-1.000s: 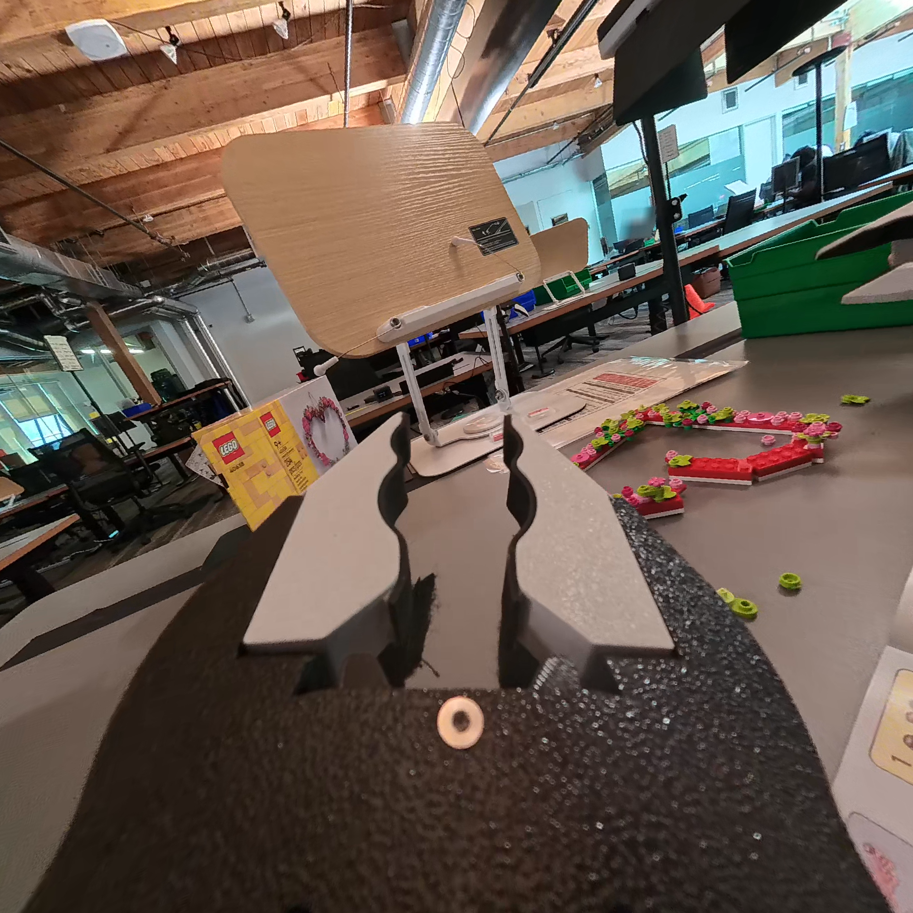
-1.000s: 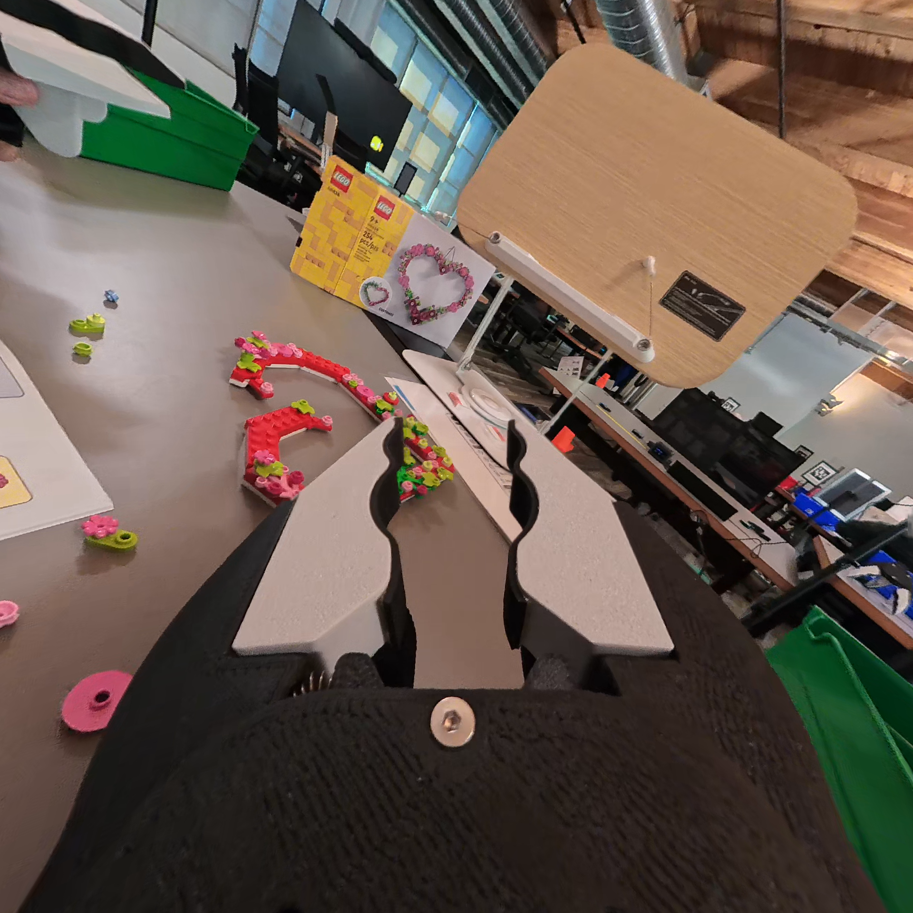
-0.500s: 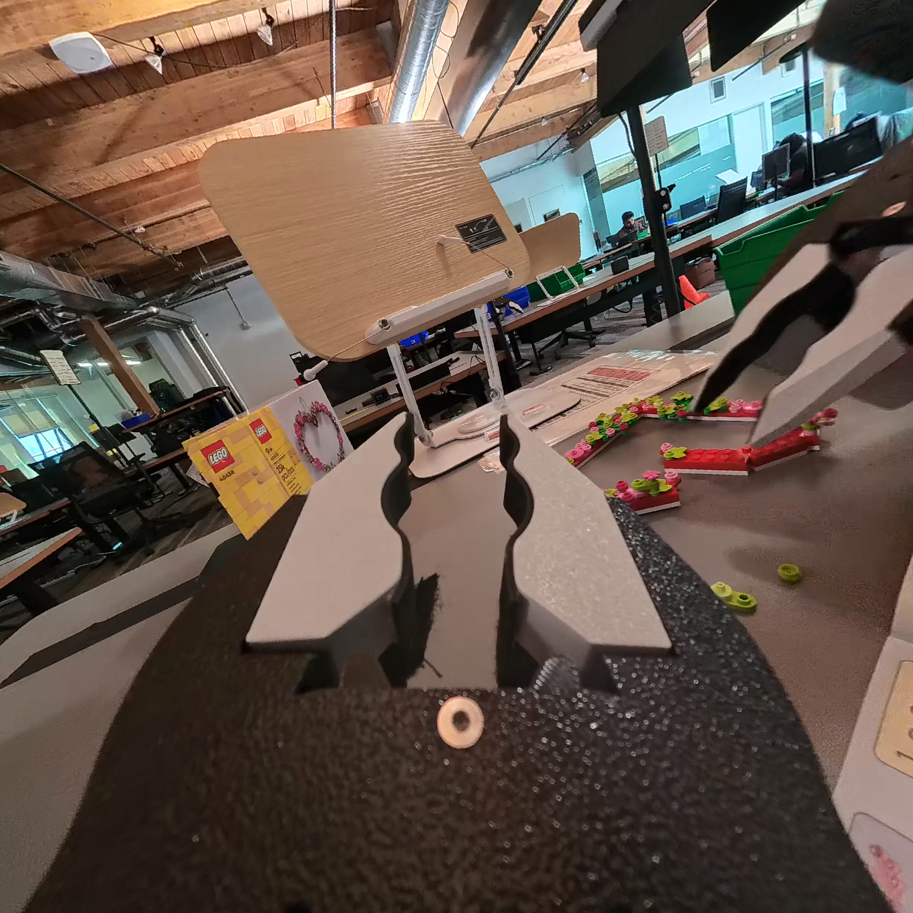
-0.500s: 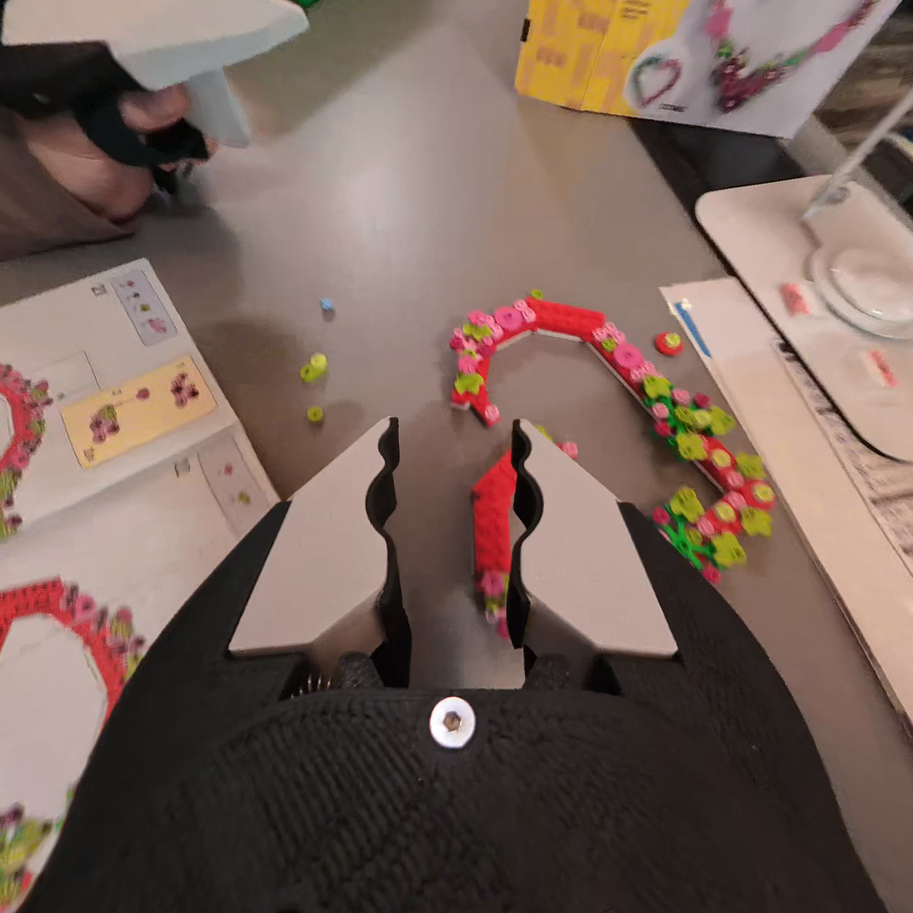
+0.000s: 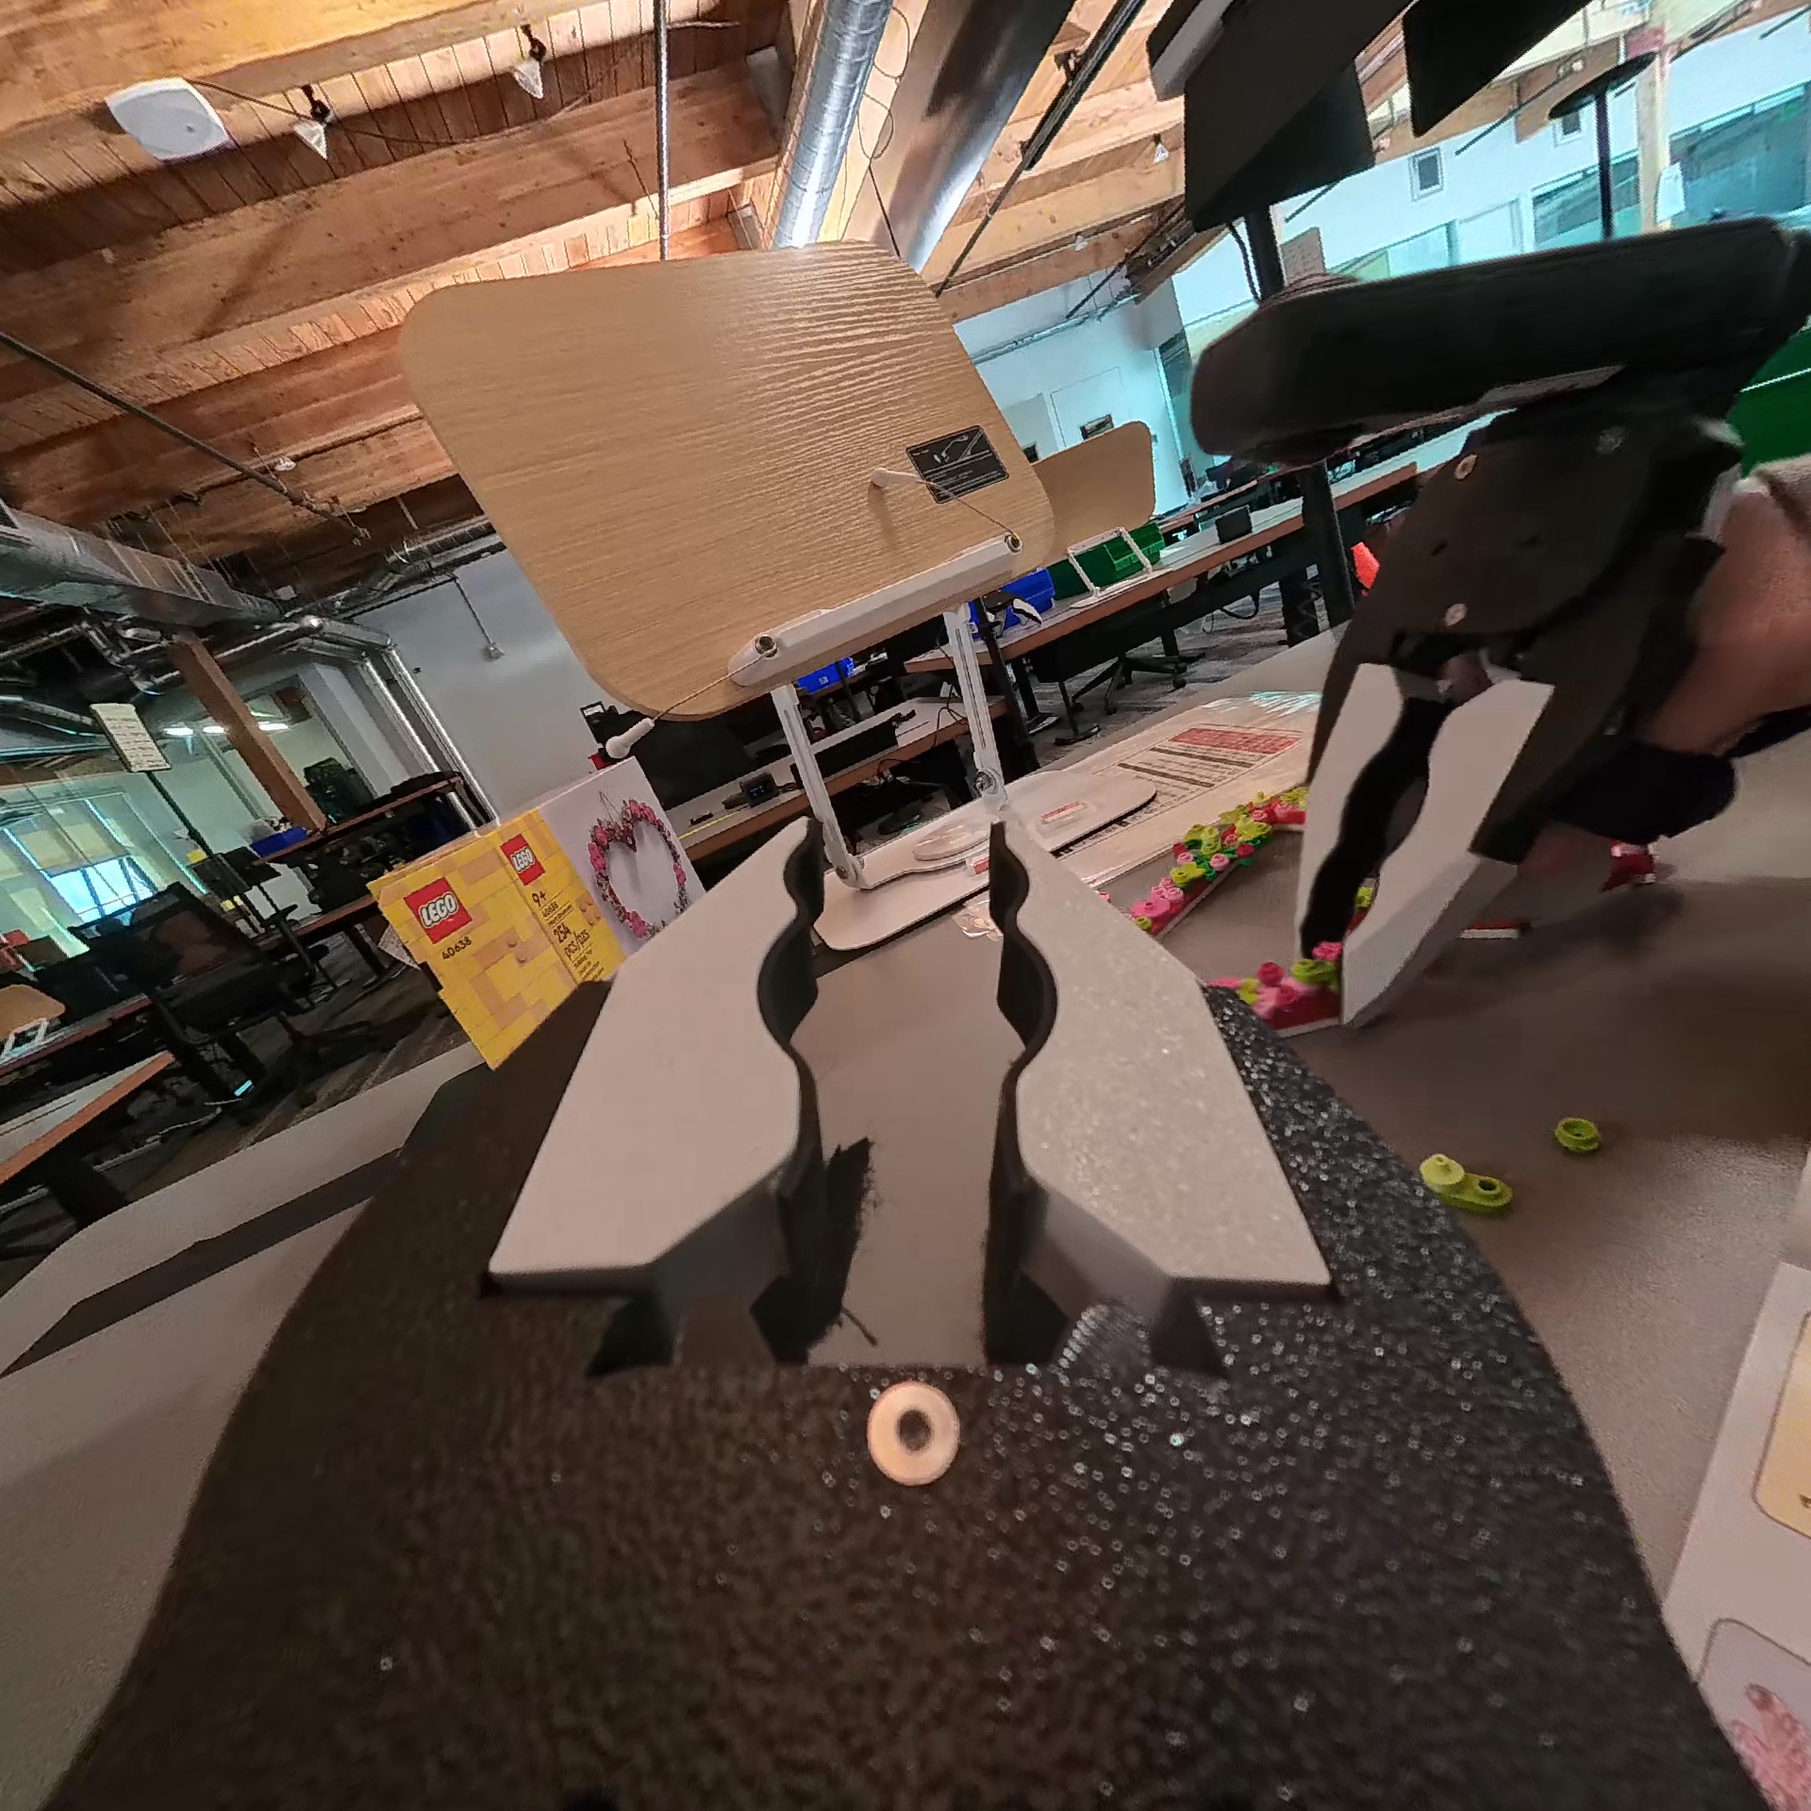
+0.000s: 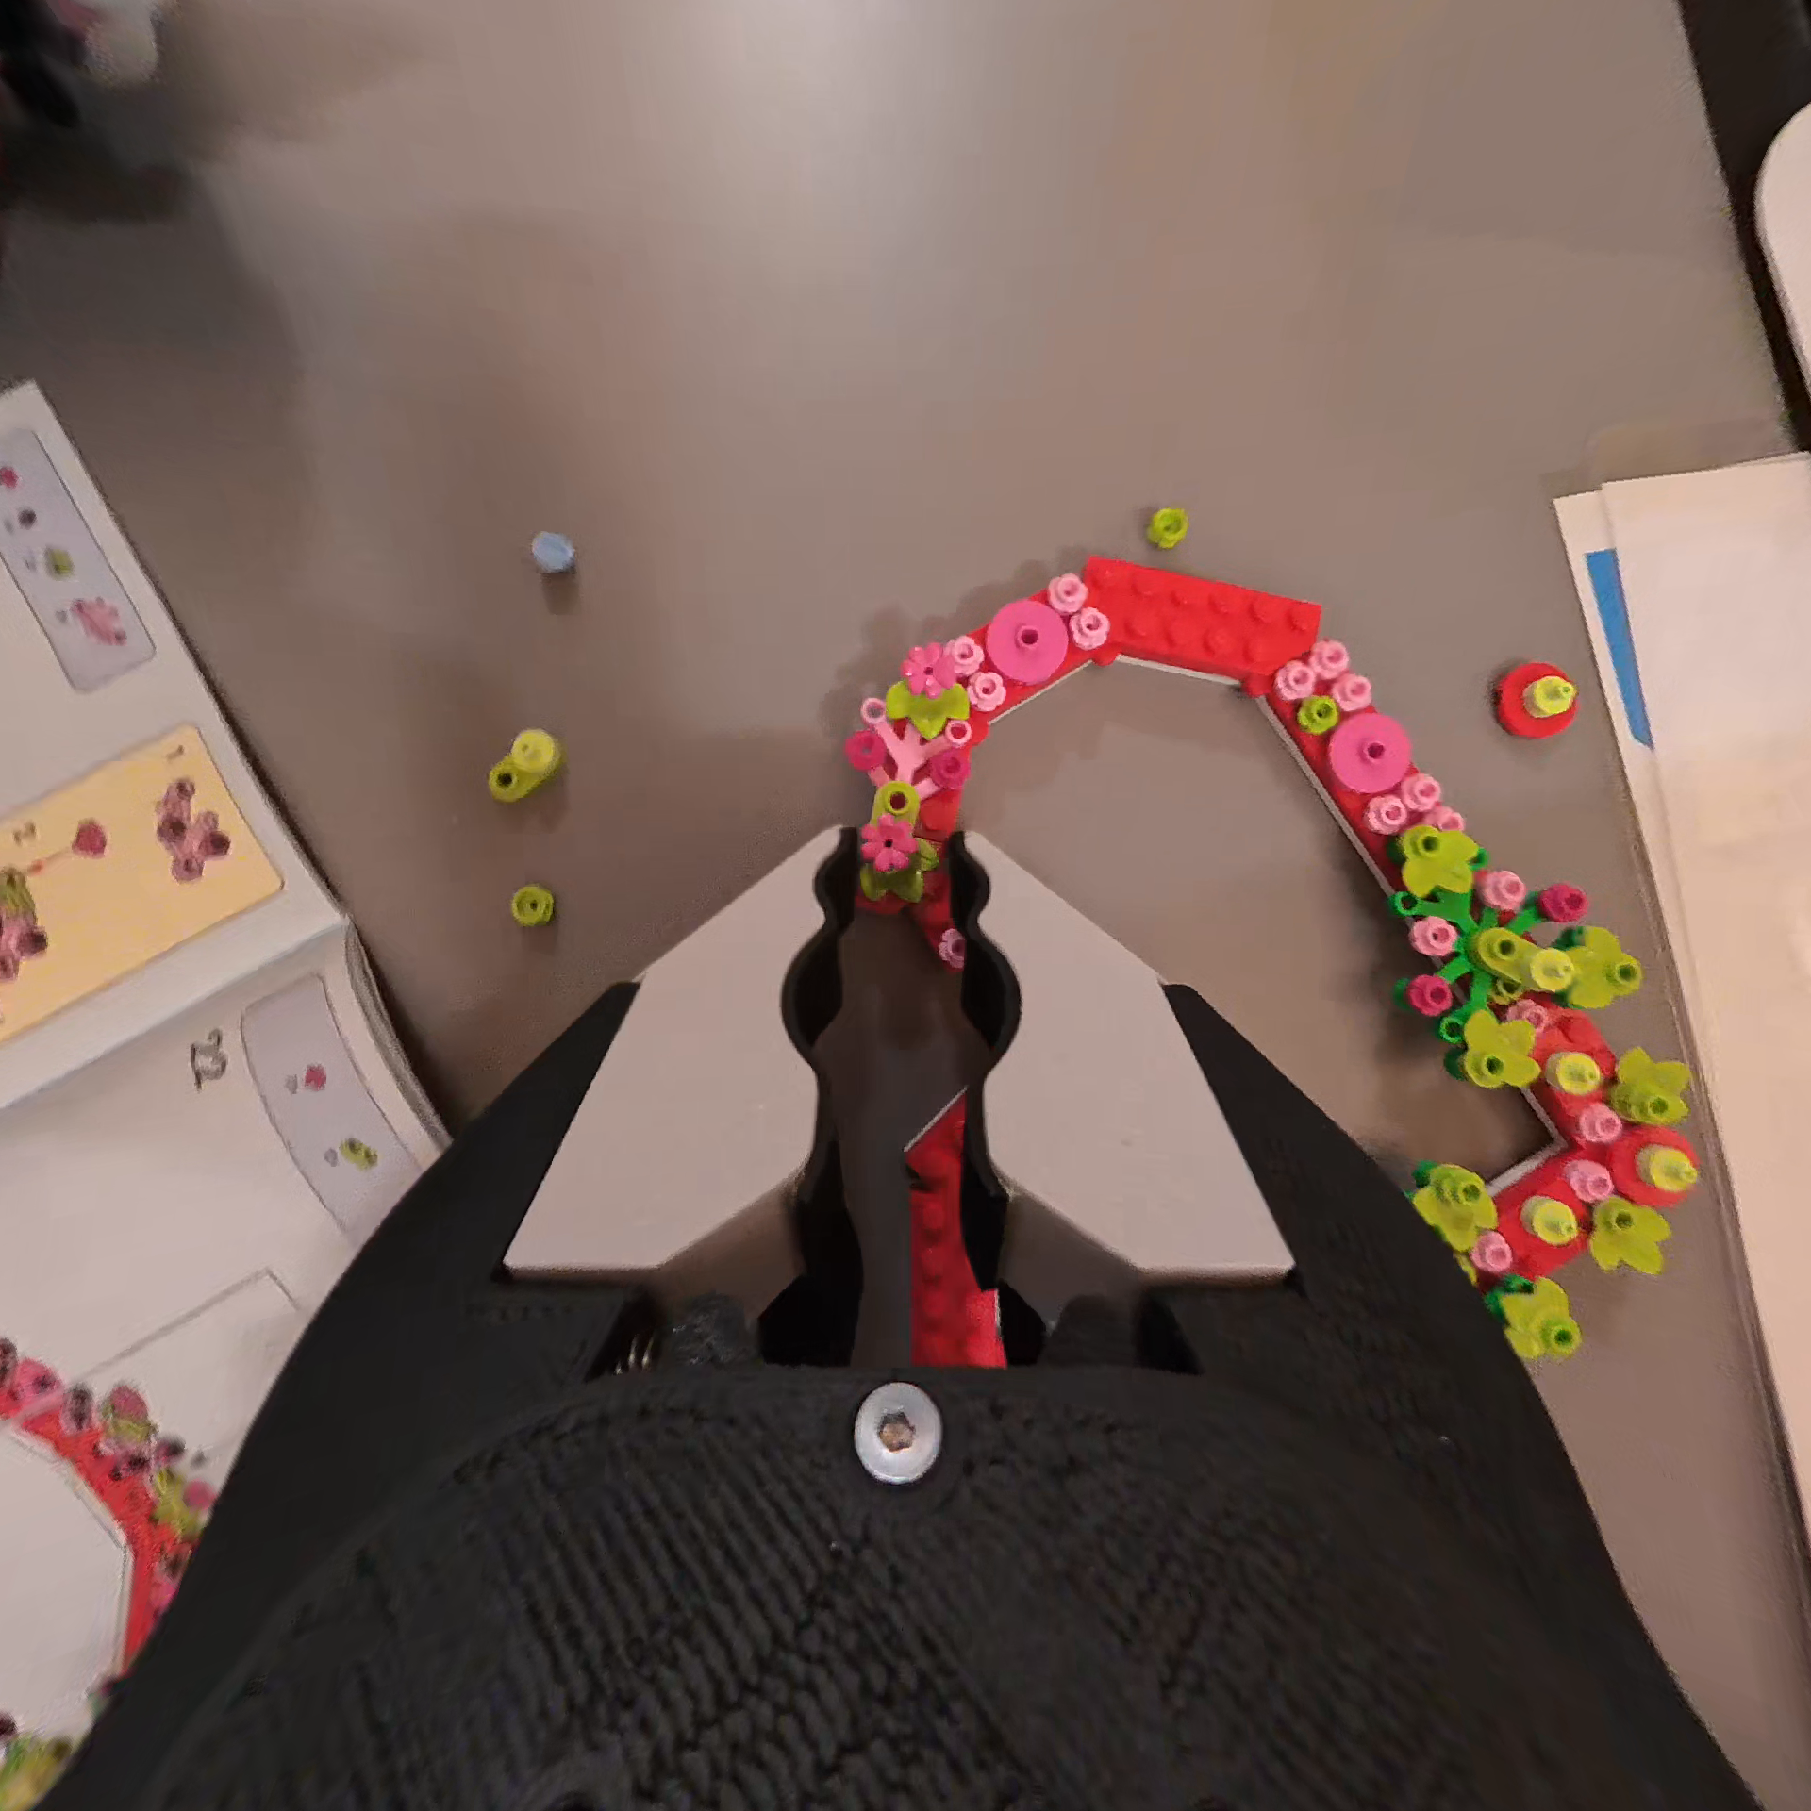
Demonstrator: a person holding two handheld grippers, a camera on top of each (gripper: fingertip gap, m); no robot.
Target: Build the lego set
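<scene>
Heart arc's end between right jaws.

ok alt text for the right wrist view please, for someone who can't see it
Seen from above, the right gripper points down at a grey table, its tips on either side of one end of a red lego arch decorated with pink and lime flowers. Loose lime pieces lie to the left, near an open instruction booklet.

The left wrist view sits low over the grey table, facing level toward the wooden book stand and the room beyond. The right wrist view looks steeply down, close over the red heart-shaped lego piece (both views share it).
</scene>
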